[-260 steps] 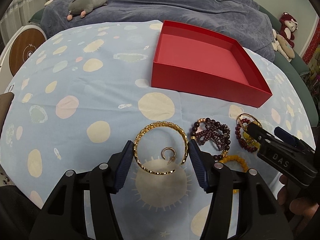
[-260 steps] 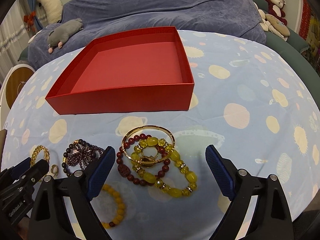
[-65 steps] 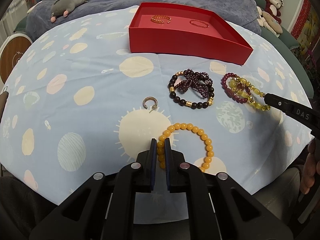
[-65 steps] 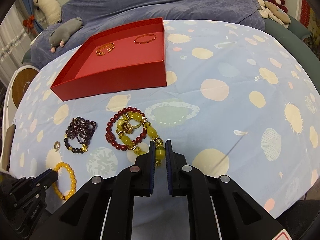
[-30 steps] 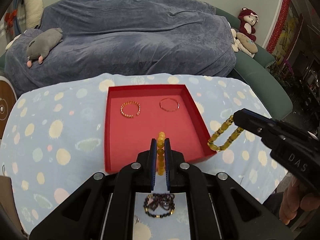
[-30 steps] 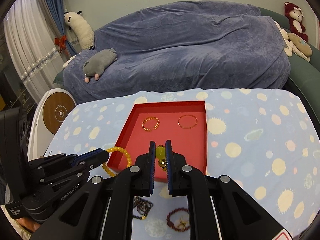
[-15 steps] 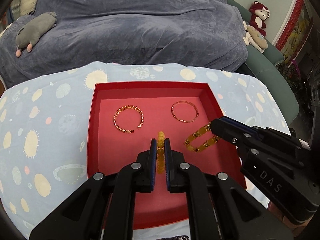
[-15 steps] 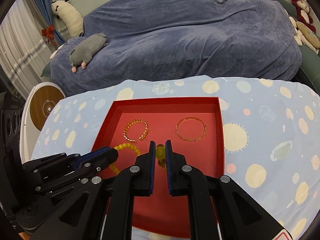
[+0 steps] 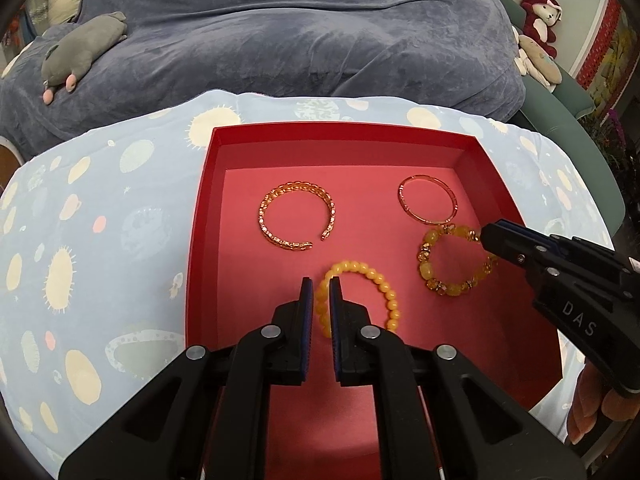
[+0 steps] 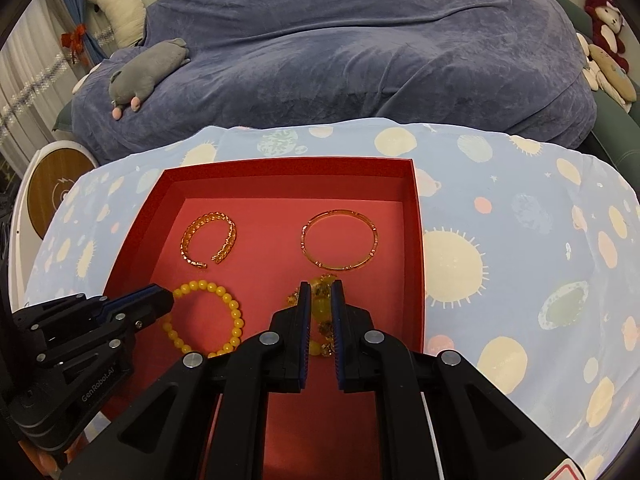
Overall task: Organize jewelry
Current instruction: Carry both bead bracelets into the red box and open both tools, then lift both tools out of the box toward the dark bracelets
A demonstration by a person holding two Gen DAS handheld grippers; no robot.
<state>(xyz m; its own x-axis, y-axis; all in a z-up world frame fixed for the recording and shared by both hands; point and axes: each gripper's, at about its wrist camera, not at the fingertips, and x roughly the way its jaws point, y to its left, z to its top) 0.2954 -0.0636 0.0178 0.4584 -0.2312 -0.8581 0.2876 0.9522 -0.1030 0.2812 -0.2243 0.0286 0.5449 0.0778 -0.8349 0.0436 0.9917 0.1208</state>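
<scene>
Red box (image 9: 200, 216) holds both bracelets; left gripper (image 9: 319, 292) clenches amber beads (image 9: 384, 292), right gripper (image 10: 319, 294) clenches the crystal bracelet (image 9: 456, 264). Lifting before releasing would likely drag them out.

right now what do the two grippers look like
Both are black plastic with silver screws and blue-padded jaws. The left gripper carries "GenRobot.AI" lettering, seen from the right wrist view; the right gripper reads "DAS". Bare fingers show behind it.
</scene>
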